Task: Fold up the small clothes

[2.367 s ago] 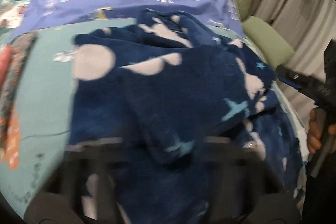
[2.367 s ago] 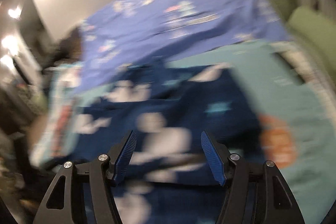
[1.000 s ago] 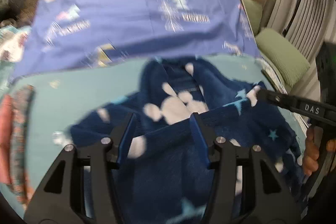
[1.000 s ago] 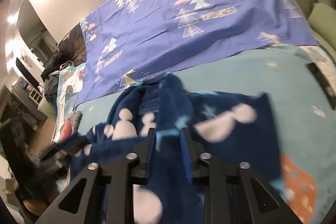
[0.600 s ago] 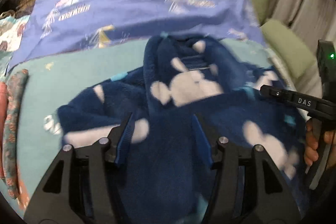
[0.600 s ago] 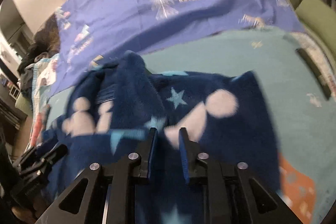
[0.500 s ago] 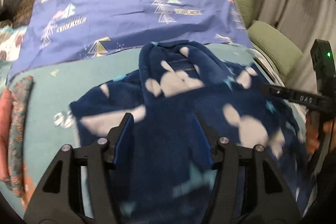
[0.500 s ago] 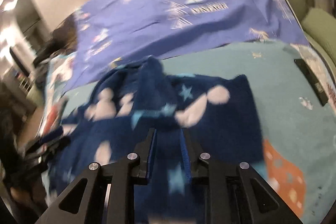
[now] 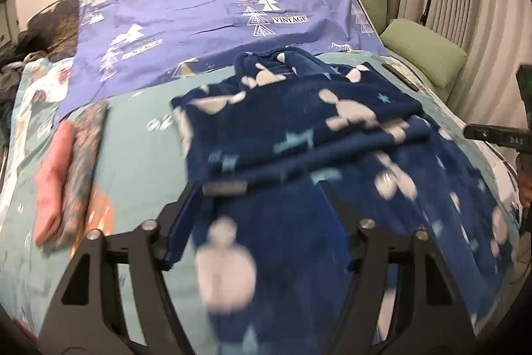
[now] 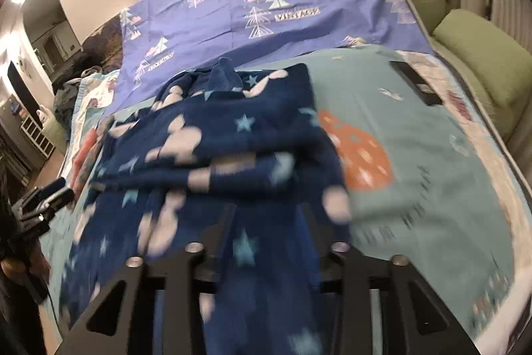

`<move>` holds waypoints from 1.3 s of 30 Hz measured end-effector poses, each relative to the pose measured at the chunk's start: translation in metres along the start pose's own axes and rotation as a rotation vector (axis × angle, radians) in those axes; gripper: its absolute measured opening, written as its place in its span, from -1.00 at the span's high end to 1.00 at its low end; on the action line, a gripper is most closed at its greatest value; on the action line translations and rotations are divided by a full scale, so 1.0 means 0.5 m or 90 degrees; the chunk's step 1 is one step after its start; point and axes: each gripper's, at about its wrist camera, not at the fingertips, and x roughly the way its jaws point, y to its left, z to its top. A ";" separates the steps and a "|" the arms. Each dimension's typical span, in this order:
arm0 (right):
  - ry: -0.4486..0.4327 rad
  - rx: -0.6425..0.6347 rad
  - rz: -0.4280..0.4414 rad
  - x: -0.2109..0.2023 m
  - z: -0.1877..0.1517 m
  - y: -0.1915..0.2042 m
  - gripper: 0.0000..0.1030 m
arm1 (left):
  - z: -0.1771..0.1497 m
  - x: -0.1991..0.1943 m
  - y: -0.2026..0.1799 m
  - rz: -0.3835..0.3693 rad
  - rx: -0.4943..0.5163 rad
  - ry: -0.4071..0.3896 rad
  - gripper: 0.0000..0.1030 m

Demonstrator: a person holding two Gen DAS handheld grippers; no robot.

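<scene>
A dark blue fleece garment [image 9: 299,122] with white and light-blue shapes lies spread on the teal bed cover [image 9: 139,155]; it also shows in the right wrist view [image 10: 216,135]. My left gripper [image 9: 262,208] has its jaws apart, with the garment's near edge draped between them. My right gripper [image 10: 269,222] also has fabric across its jaws, which are partly hidden by the cloth and blur. The right gripper's body shows at the right edge of the left wrist view [image 9: 498,135], the left gripper's at the left edge of the right wrist view [image 10: 43,198].
A folded pink and patterned pile [image 9: 66,168] lies left of the garment. A purple tree-print sheet [image 9: 216,9] covers the far half of the bed. Green cushions [image 9: 425,52] and curtains are at the right. A dark flat device [image 10: 415,82] lies near the bed's right edge.
Both grippers pulled back toward the near edge, drawing the garment's lower part with them. The garment now lies flatter and more stretched out. The right jaws stand wider apart than before.
</scene>
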 end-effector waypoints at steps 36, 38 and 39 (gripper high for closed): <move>-0.071 -0.240 0.093 -0.171 -0.505 0.274 0.15 | -0.292 -0.184 -0.275 -0.249 0.073 0.064 0.73; -0.074 -0.257 0.064 -0.145 -0.503 0.285 0.15 | -0.284 -0.195 -0.270 -0.261 0.062 0.055 0.73; -0.073 -0.259 0.022 -0.125 -0.501 0.288 0.15 | -0.280 -0.200 -0.270 -0.265 0.058 0.051 0.73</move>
